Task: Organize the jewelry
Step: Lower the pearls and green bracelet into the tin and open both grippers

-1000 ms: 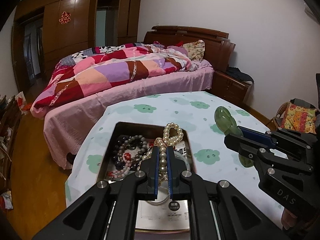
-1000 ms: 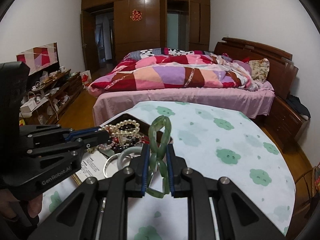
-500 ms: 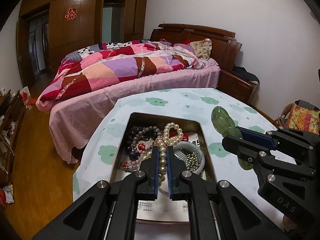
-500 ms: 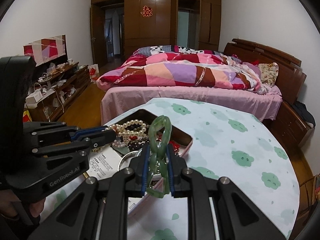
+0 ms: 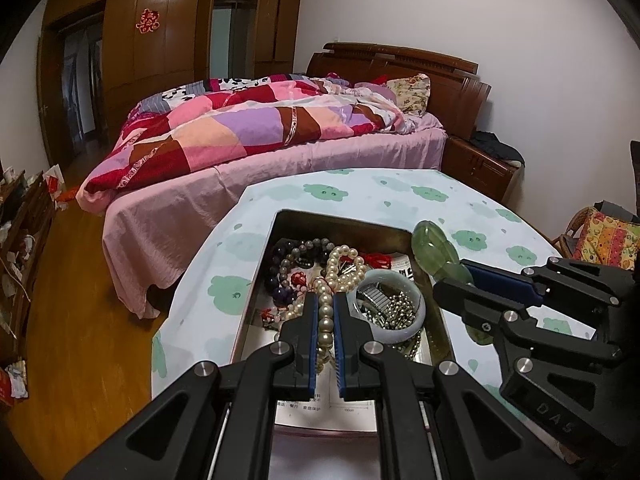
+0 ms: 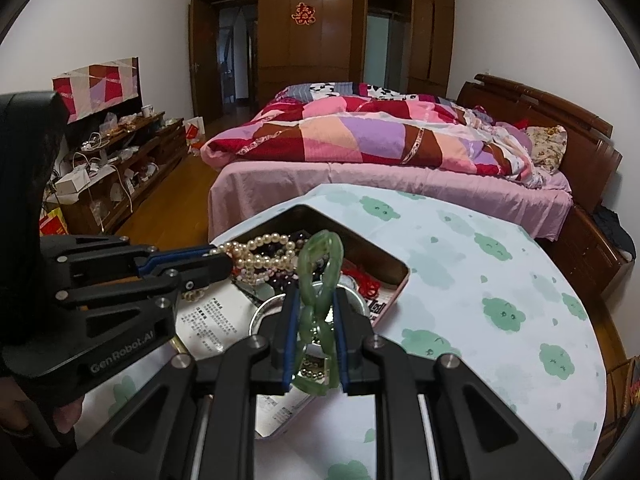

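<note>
Both grippers have drifted over the open tin (image 5: 344, 222) since a second ago. The left gripper (image 5: 325, 300) stays clamped on the pearl strand (image 5: 325, 322), the right gripper (image 6: 314, 300) on the green jade bracelet (image 6: 320, 256), above the tin. Cloud-print tablecloth (image 6: 480, 280) beneath; patchwork quilt (image 6: 360, 132) on the bed behind.

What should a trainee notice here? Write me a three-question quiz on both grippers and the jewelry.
1. True or false: the left gripper is shut on the pearl strand.
2. What does the right gripper hold? A) red cord B) green jade link bracelet C) white bangle
3. Fill in: the rest of the jewelry lies in the ___ on the cloud-print tablecloth.

Key: 1 true; 2 B; 3 metal tin.
</note>
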A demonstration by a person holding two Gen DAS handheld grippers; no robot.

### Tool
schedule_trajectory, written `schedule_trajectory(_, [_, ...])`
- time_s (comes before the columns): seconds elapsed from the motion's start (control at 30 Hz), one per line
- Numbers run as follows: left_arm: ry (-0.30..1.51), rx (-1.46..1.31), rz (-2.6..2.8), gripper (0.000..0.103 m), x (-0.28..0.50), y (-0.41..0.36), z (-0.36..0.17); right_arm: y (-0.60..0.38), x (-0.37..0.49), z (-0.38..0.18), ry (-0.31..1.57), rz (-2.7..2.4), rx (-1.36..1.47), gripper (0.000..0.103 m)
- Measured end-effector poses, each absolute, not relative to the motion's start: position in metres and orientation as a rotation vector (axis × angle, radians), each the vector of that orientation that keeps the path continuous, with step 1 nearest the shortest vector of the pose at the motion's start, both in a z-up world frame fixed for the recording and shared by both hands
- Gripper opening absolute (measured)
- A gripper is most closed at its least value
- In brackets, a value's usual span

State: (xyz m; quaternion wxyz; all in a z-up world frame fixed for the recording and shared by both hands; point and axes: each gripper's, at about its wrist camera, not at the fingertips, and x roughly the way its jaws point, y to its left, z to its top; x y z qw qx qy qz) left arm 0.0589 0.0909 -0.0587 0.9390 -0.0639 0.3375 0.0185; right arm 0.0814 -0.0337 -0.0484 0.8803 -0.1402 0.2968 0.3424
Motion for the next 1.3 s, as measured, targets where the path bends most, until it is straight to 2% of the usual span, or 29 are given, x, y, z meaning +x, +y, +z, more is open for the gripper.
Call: schedule_trajectory(1.3, [0.750,-0.142,0.003,0.006,0.065,0.091,-0.081,-0.019,0.081,-0.073,0.685,0.654,-0.336,0.019])
